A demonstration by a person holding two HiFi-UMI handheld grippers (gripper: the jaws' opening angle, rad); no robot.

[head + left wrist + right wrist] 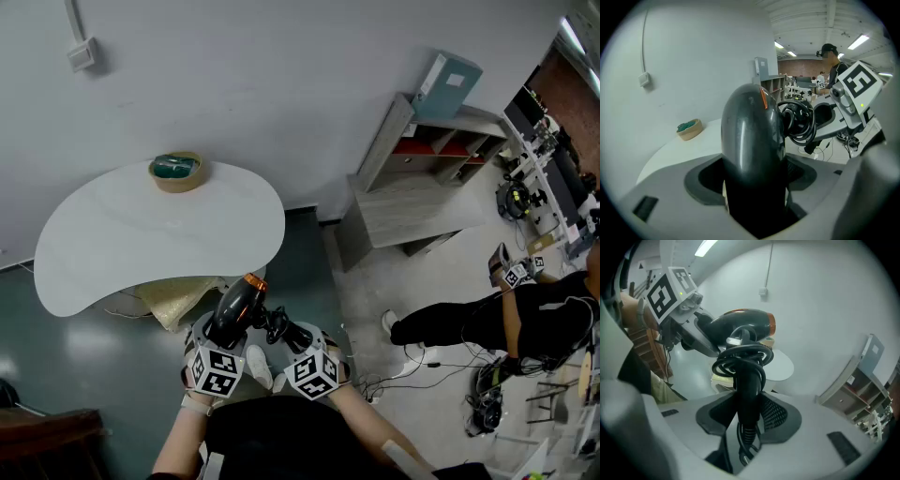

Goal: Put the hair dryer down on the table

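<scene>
A dark grey hair dryer (pixel 234 307) with an orange end is held in the air, near the white table's (pixel 159 230) front edge and off its right end. My left gripper (pixel 221 334) is shut on the dryer's rounded body (pixel 752 140), which fills the space between its jaws. My right gripper (pixel 296 339) is shut on the black handle (pixel 748 380), just below the coiled cord (pixel 743 354). In the left gripper view the right gripper (pixel 853 93) shows at the right. In the right gripper view the left gripper (pixel 682 305) shows at the upper left.
A tan bowl (pixel 175 172) with something green in it stands at the table's far edge, by the wall. A yellowish bag (pixel 178 298) lies under the table. A tipped grey shelf unit (pixel 422 178) lies at the right. A person in black (pixel 506 319) is near cables on the floor.
</scene>
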